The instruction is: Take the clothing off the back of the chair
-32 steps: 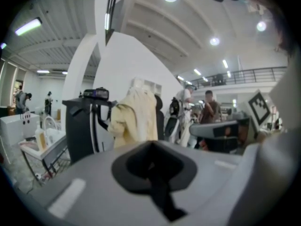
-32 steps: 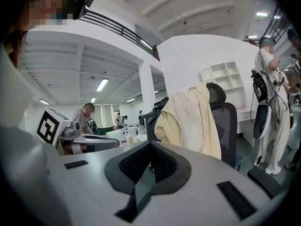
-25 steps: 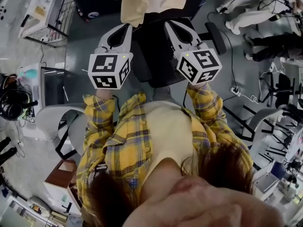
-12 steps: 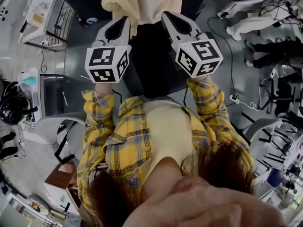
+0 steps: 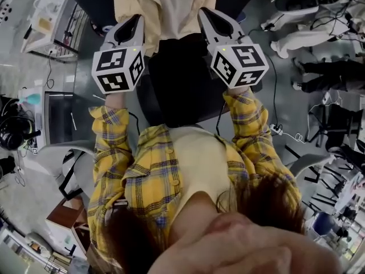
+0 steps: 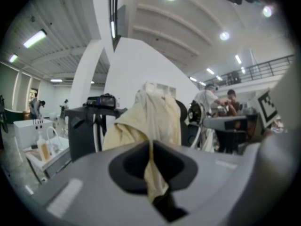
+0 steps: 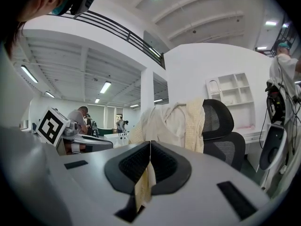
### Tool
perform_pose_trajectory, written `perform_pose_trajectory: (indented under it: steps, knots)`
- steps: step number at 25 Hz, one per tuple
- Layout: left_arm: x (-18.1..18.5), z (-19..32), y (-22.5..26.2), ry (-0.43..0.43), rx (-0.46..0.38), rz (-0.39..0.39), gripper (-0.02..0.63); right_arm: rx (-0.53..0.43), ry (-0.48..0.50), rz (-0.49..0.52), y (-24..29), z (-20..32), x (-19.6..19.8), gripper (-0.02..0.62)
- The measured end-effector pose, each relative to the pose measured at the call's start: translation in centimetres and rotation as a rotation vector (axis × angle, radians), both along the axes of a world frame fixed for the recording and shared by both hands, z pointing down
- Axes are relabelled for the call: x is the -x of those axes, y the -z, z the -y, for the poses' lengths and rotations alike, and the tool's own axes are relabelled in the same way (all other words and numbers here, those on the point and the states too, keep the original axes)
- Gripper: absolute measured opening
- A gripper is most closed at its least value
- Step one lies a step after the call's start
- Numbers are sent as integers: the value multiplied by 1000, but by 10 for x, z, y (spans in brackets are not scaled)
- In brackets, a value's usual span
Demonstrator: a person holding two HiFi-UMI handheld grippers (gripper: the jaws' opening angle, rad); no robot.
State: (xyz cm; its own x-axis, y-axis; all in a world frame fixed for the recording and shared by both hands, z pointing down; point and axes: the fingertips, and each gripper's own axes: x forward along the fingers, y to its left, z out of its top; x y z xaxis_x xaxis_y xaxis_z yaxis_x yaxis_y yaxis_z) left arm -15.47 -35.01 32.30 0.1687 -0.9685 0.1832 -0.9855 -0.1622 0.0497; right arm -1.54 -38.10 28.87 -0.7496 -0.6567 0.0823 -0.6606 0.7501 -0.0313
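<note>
Jaws of the left gripper [image 6: 150,144] and right gripper [image 7: 149,145] both pinch the cream clothing [image 5: 168,4]. At twelve o'clock it drapes the chair [image 7: 221,121] back, so lifting it off remains.

left gripper [image 5: 134,23] and right gripper [image 5: 205,15] carried further from the person's body, left one swung outward, pale yellow cloth garment [image 5: 171,1] pinched in both jaws spread broader, seemingly pulled tauter

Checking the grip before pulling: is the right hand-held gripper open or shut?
Shut on the pale yellow cloth garment: the right hand-held gripper has its jaws together, a fold pinched between them.
</note>
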Motion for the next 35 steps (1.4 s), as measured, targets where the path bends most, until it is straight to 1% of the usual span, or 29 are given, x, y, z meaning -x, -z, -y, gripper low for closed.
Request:
perform_pose_trajectory:
  steps: [4,6,10,12,15,16,17,18,19,25,29,35]
  knots:
    - [0,19,7,27,-7,16,24,-28,-5,-4,11,27,-1,14]
    - [0,29,9,37,-6,18,39,-46,-5,-8,16,40,0,14]
    - [7,43,13,69,-11,-15,55,-70,-1,2,26,62,4,14]
    - [12,49,15,89,-12,-21,68,-82,-16,-3,30,75,4,15]
    - [16,58,15,112,-11,-5,102,-104,-55,-26,34,97,-1,17]
    - [17,61,16,119,-14,-1,114,-110,-66,-32,35,104,-2,25]
    - [18,63,16,126,-19,3,121,-114,-74,-35,36,111,-4,53]
    - [19,65,17,134,-22,7,125,-116,-82,-36,36,117,-6,104]
    - [20,67,17,140,-22,11,130,-115,-91,-37,36,124,-8,135]
    - [25,70,10,159,-13,38,167,-104,-168,-18,34,153,-21,224]
    - [26,74,4,153,-5,22,190,-92,-188,1,31,163,-22,249]
    - [22,81,0,151,4,9,239,-20,-165,59,28,177,-17,265]
